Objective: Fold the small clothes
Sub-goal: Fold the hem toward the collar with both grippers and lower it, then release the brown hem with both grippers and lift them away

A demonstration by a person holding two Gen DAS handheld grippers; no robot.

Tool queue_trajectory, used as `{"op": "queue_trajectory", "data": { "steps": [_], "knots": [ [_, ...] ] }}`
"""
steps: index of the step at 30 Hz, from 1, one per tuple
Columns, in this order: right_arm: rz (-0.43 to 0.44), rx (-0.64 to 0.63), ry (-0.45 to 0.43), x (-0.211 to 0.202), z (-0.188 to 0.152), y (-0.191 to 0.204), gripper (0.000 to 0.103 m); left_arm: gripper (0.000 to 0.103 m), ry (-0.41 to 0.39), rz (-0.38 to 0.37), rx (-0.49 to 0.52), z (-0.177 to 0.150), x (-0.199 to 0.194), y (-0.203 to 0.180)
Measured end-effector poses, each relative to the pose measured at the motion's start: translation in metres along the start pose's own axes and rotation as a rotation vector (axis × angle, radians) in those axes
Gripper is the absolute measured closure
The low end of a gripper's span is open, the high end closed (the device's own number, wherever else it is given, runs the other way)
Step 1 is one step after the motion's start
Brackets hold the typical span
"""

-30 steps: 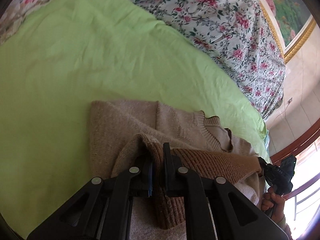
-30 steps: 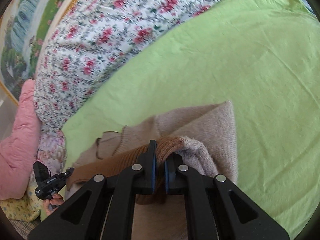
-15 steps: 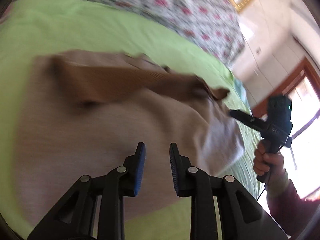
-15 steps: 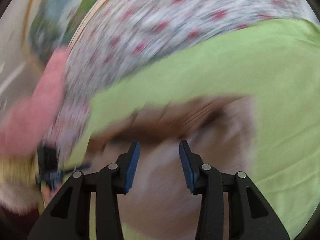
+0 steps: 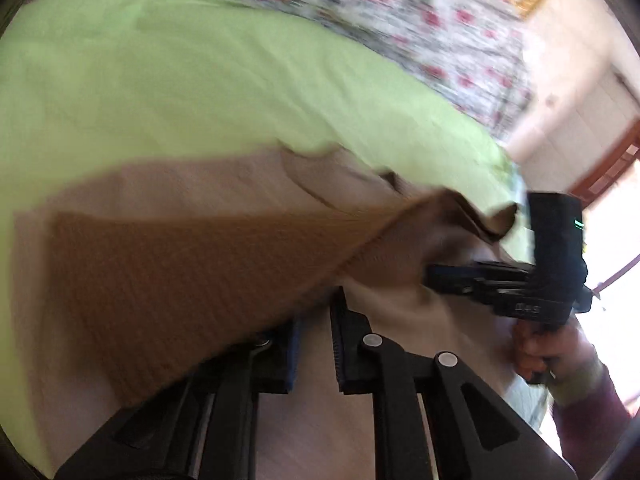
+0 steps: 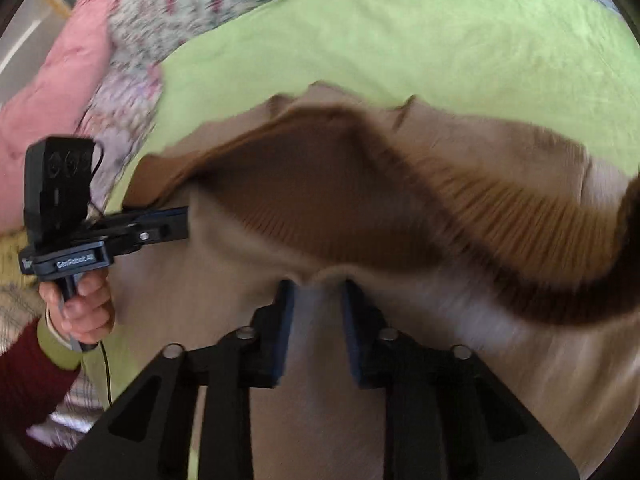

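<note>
Two claws work the same garment. Nearest the lens in the left wrist view, the left claw (image 5: 316, 344) has its jaws a little apart, the knit lying over and between them; whether they pinch it I cannot tell. In the right wrist view the right claw (image 6: 316, 312) stands with jaws clearly apart, a small pucker of cloth just at their tips, not gripped. The sweater (image 6: 500, 148), beige with a brown ribbed band (image 5: 192, 280), lies spread on the green sheet (image 5: 200, 80) of the bed, directly ahead of both claws, its long axis running crosswise between them. Either claw is about equally near; the band sags toward the right one. Beyond lies a floral quilt (image 6: 192, 4). A second ago both claws were clamped on the folded band; half a second ago they had let go and drawn back, and now they are pushing in under the cloth again.
</note>
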State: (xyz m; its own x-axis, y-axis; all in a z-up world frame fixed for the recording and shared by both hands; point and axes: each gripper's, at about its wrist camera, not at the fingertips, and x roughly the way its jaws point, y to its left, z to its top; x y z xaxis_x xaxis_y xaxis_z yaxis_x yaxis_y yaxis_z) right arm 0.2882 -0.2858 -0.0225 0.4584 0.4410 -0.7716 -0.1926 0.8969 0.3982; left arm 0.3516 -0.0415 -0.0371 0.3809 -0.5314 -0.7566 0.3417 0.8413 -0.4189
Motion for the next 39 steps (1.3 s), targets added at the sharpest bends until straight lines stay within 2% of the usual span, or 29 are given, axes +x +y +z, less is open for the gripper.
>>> {"op": "queue_trajectory", "data": {
  "steps": [3,5,8,10,12,14,16,19,21,24,26,29,31,34,35,37,38,39],
  "knots": [
    [-0.149,0.055,-0.089,-0.002,0.023,-0.014,0.095,0.090,-0.033,0.062,-0.075,0.022,0.005,0.023],
    [-0.194,0.132,-0.142,-0.007,0.028,-0.030,0.095,0.090,-0.069,0.110,-0.131,0.031,0.001,0.041],
    [-0.219,0.312,-0.265,-0.029,0.025,-0.061,0.096,0.090,-0.120,0.111,-0.204,0.033,-0.013,0.067],
    [-0.243,0.355,-0.322,-0.044,0.018,-0.065,0.096,0.090,-0.141,0.097,-0.232,0.028,-0.022,0.080],
    [-0.242,0.345,-0.354,-0.055,0.009,-0.059,0.095,0.090,-0.159,0.109,-0.243,0.018,-0.035,0.083],
    [-0.215,0.319,-0.358,-0.064,-0.001,-0.047,0.093,0.089,-0.173,0.117,-0.250,0.005,-0.049,0.078],
    [-0.123,0.240,-0.341,-0.068,-0.008,-0.029,0.092,0.086,-0.177,0.083,-0.243,-0.014,-0.066,0.074],
    [-0.017,0.090,-0.250,-0.058,-0.016,0.010,0.092,0.086,-0.173,0.052,-0.197,-0.038,-0.077,0.045],
    [0.009,0.038,-0.220,-0.052,-0.021,0.025,0.092,0.084,-0.171,0.034,-0.181,-0.046,-0.078,0.029],
    [-0.007,0.034,-0.203,-0.044,-0.020,0.030,0.092,0.076,-0.161,0.033,-0.159,-0.062,-0.081,0.015],
    [0.008,0.049,-0.168,-0.035,-0.018,0.031,0.092,0.075,-0.141,0.036,-0.136,-0.073,-0.082,0.010],
    [0.038,-0.002,-0.096,-0.019,-0.015,0.039,0.092,0.075,-0.131,0.042,-0.124,-0.091,-0.083,0.015],
    [-0.073,-0.029,-0.118,-0.014,-0.010,0.045,0.092,0.075,-0.133,0.045,-0.132,-0.092,-0.083,0.018],
    [-0.127,0.007,-0.156,-0.016,0.004,0.031,0.091,0.075,-0.151,0.080,-0.135,-0.089,-0.086,0.023],
    [-0.138,0.023,-0.158,-0.015,0.009,0.026,0.087,0.074,-0.164,0.123,-0.128,-0.087,-0.088,0.025],
    [-0.193,0.048,-0.166,-0.013,0.021,0.018,0.064,0.071,-0.184,0.153,-0.134,-0.079,-0.091,0.029],
    [-0.220,0.050,-0.172,-0.011,0.025,0.015,0.048,0.066,-0.196,0.158,-0.143,-0.075,-0.093,0.033],
    [-0.244,0.044,-0.165,-0.007,0.028,0.014,0.045,0.064,-0.209,0.162,-0.152,-0.071,-0.094,0.036]
  ]
}}
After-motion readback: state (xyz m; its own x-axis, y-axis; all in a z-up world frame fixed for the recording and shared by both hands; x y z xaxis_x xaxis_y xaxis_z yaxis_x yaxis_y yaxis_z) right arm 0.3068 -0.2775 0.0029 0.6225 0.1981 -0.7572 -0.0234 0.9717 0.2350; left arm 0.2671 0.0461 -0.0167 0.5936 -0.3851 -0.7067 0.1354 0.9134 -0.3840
